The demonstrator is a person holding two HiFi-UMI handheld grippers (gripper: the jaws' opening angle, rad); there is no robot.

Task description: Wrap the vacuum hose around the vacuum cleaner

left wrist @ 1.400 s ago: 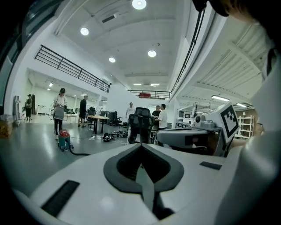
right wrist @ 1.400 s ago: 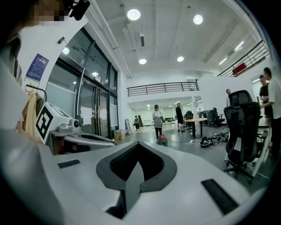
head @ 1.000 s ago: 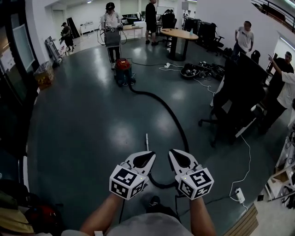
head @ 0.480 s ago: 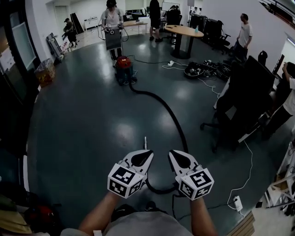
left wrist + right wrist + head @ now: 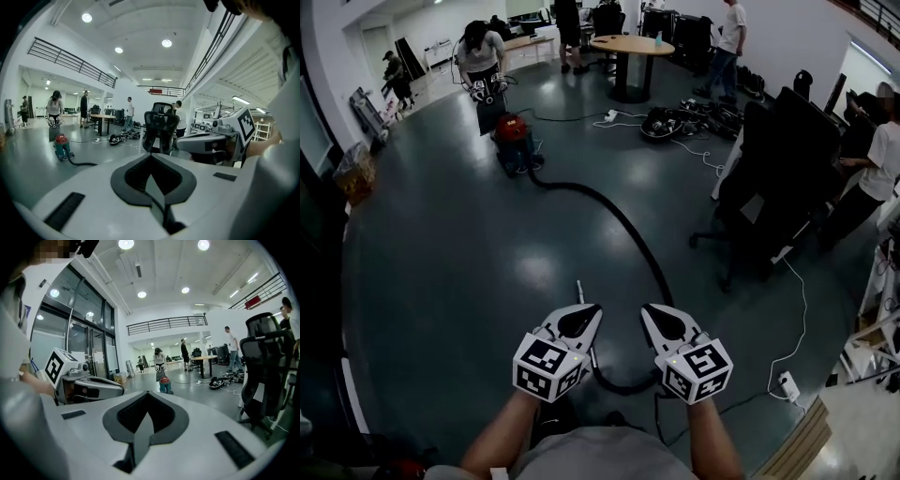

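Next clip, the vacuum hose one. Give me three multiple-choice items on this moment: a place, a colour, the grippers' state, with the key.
1. Where does the vacuum cleaner stand?
A. far across the floor, beside a person
B. between the grippers
C. on the round table

2. What colour is the hose?
A. white
B. black
C. yellow

3. How do the left gripper and right gripper stand?
A. both open
B. both shut on the hose
C. both shut, empty

Key: 1 A, it shows small at the head view's upper left; 2 B, a black line curves over the floor; 3 C, each gripper view shows jaws together, nothing between.
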